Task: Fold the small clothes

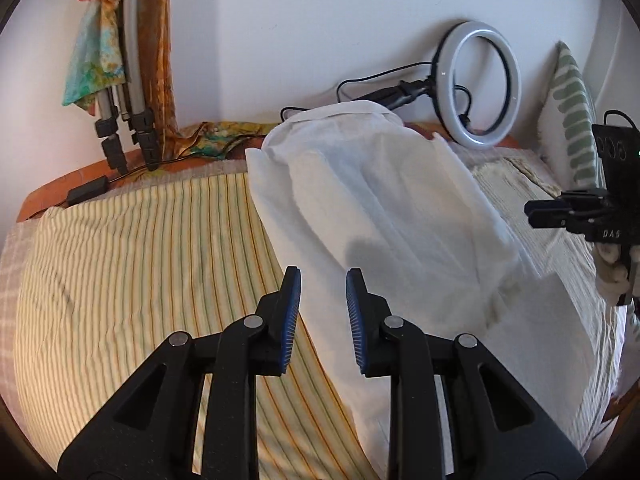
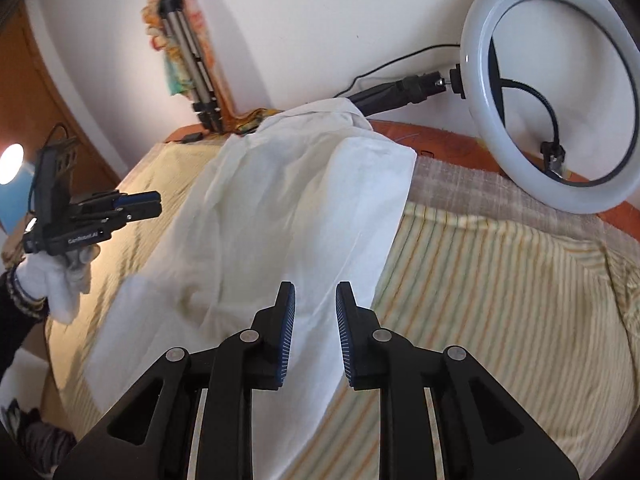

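1. Left wrist view: left gripper (image 1: pixel 323 280) sits at lower centre with its jaws a narrow gap apart and nothing between them; the blue pads (image 1: pixel 292 312) hang above the cloth's left edge, not touching it as far as I can tell
2. Cloth (image 1: pixel 380 208), white and rumpled, runs from upper centre down to the lower right of the frame, lying on the striped sheet (image 1: pixel 132 264)
3. Risk here: thin white fabric lies in several layers, so a pinch at this edge could take only the top layer, or catch the sheet as well, and the fold would come out skewed
4. Ring light (image 1: pixel 480 88) leans at upper right with its cable (image 1: pixel 360 80) trailing behind the cloth's far end; tripod (image 1: pixel 132 120) and scarf (image 1: pixel 96 60) stand at upper left, pillow (image 1: pixel 576 120) at the right edge. Right gripper (image 1: pixel 560 212) shows at the right edge, apart from the cloth
5. Right wrist view: right gripper (image 2: pixel 316 292) at lower centre, jaws narrowly apart and empty, above the cloth's (image 2: pixel 288 200) near right edge
6. Risk: lifting the far end could drag the cable (image 2: pixel 400 62) or tip the ring light (image 2: pixel 476 92) at upper right, which touches or nearly touches the cloth there
7. Left gripper (image 2: pixel 158 204) sits at the left edge in a gloved hand (image 2: pixel 60 280), beside the cloth
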`<control>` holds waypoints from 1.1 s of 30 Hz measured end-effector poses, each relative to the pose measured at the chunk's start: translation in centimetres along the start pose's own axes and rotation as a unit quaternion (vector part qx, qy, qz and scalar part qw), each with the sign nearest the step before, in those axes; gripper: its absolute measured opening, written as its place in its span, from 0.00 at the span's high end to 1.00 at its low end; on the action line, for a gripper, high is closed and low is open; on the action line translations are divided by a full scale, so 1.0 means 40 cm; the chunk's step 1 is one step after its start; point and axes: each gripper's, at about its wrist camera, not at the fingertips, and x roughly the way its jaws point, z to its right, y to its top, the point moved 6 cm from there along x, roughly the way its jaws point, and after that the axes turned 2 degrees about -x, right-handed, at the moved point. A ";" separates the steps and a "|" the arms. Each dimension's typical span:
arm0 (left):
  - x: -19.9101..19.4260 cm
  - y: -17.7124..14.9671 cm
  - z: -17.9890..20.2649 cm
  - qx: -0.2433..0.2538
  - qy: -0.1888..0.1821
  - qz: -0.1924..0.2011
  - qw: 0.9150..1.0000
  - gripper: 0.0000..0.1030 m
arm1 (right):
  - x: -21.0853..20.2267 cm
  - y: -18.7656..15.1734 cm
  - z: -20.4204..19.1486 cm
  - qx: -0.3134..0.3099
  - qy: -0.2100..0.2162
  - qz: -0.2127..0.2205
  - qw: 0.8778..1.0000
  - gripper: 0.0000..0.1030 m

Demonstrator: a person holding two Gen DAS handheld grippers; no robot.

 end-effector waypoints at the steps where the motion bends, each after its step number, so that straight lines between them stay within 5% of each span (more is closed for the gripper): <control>1: 0.020 0.010 -0.010 -0.003 0.005 -0.002 1.000 0.78 | 0.023 0.009 0.007 0.000 -0.007 -0.003 1.000 0.81; 11: 0.176 0.054 -0.012 0.045 0.051 -0.025 0.997 0.77 | 0.180 0.073 0.057 0.018 -0.036 -0.019 0.999 0.81; 17: 0.153 0.104 -0.063 0.010 0.063 0.008 0.998 0.65 | 0.158 0.091 0.081 0.012 -0.038 0.010 0.999 0.80; 19: 0.134 0.118 -0.092 -0.012 0.070 0.021 0.997 0.55 | 0.133 0.102 0.106 0.027 -0.037 0.038 0.998 0.51; 21: 0.133 0.130 -0.124 -0.040 0.064 0.017 0.997 0.54 | 0.114 0.110 0.142 0.048 -0.054 0.063 0.995 0.35; 30: 0.239 0.149 -0.151 -0.084 0.029 -0.020 0.996 0.54 | 0.165 0.125 0.217 0.083 -0.044 0.038 0.995 0.38; 33: 0.254 0.168 -0.146 -0.086 0.031 -0.008 0.996 0.59 | 0.211 0.136 0.208 0.080 -0.038 0.022 0.996 0.52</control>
